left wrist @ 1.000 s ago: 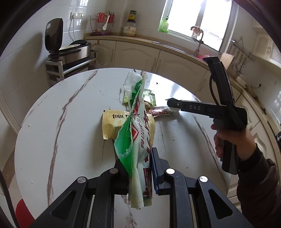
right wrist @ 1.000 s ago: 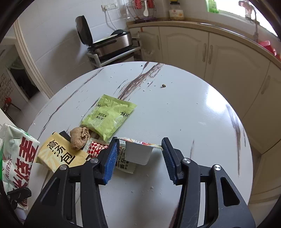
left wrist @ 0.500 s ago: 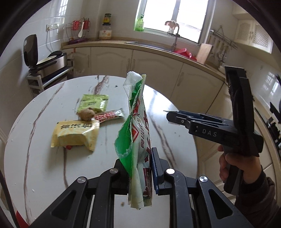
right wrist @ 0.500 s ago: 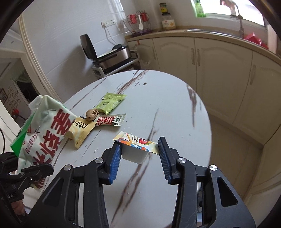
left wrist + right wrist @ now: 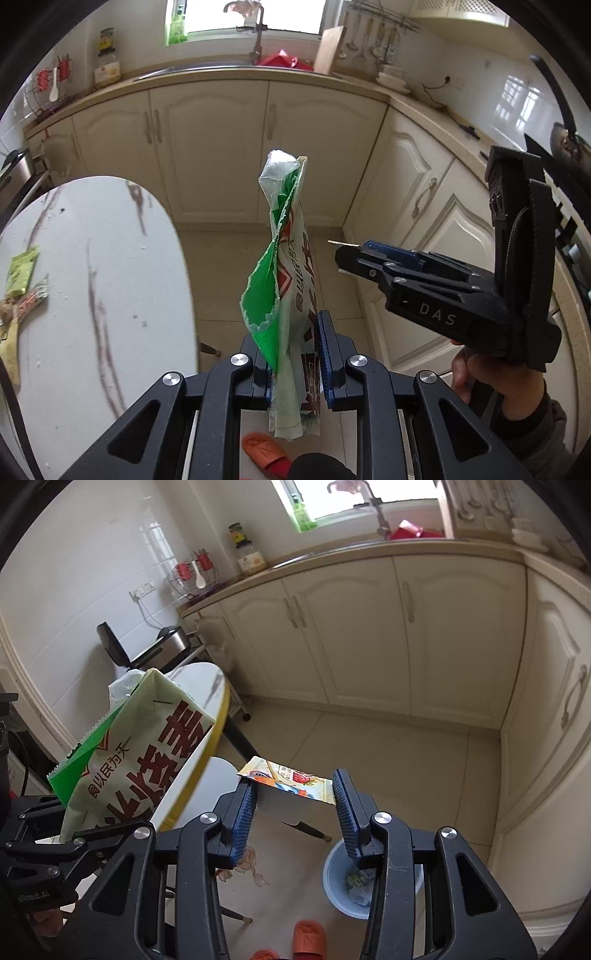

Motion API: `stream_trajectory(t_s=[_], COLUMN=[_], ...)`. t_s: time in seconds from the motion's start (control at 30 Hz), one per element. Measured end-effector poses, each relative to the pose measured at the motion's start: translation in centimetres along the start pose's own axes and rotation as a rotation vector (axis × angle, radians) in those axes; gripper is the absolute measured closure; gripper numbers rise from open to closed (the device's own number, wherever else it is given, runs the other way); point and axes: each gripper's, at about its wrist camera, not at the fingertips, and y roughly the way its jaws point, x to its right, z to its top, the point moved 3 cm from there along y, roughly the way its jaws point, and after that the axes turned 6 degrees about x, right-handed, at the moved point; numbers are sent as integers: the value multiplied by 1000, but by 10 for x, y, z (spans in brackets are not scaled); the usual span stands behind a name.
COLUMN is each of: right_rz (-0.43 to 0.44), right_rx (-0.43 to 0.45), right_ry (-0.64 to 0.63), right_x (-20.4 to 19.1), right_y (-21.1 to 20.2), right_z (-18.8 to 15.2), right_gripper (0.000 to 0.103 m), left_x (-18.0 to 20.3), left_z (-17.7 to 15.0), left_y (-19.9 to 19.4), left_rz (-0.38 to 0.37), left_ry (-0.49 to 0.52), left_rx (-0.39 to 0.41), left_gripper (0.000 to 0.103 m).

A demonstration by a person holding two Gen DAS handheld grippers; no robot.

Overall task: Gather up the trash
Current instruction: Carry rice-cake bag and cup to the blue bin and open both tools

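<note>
My left gripper [image 5: 295, 354] is shut on a green and white snack bag [image 5: 288, 266] with red lettering, held upright over the floor beside the table; the bag also shows in the right wrist view [image 5: 136, 746]. My right gripper [image 5: 295, 808] is shut on a small white plastic cup [image 5: 291, 797] with a colourful peeled foil lid, held above the floor. A light blue trash bin [image 5: 340, 890] with some rubbish in it stands on the floor below the right gripper. More wrappers [image 5: 22, 280] lie on the round marble table [image 5: 103, 295] at the left.
Cream kitchen cabinets [image 5: 369, 635] run along the back and right. A white stool [image 5: 221, 771] stands by the yellow-edged table [image 5: 207, 749]. Orange slippers [image 5: 306, 938] lie on the tiled floor near the bin. The right gripper shows in the left wrist view [image 5: 443, 291].
Both grippers have swung right, away from the table and out over the floor, each still carrying its piece of trash. The bin has come into view below the right gripper.
</note>
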Motion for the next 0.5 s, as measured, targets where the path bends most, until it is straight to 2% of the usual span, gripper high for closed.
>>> stream_trajectory(t_s=[0.17, 0.33, 0.5], right_rz=[-22, -77, -133], right_rx=[-52, -89, -112], right_ry=[74, 127, 164], right_x=[43, 79, 103], right_y=[32, 51, 57], right_z=[-20, -37, -51], right_gripper=[57, 43, 40], left_x=[14, 13, 17], left_z=[5, 4, 7], left_y=[66, 126, 181], left_rz=[-8, -1, 27], left_ry=[29, 38, 59], left_rx=[-99, -197, -246], left_gripper=[87, 87, 83])
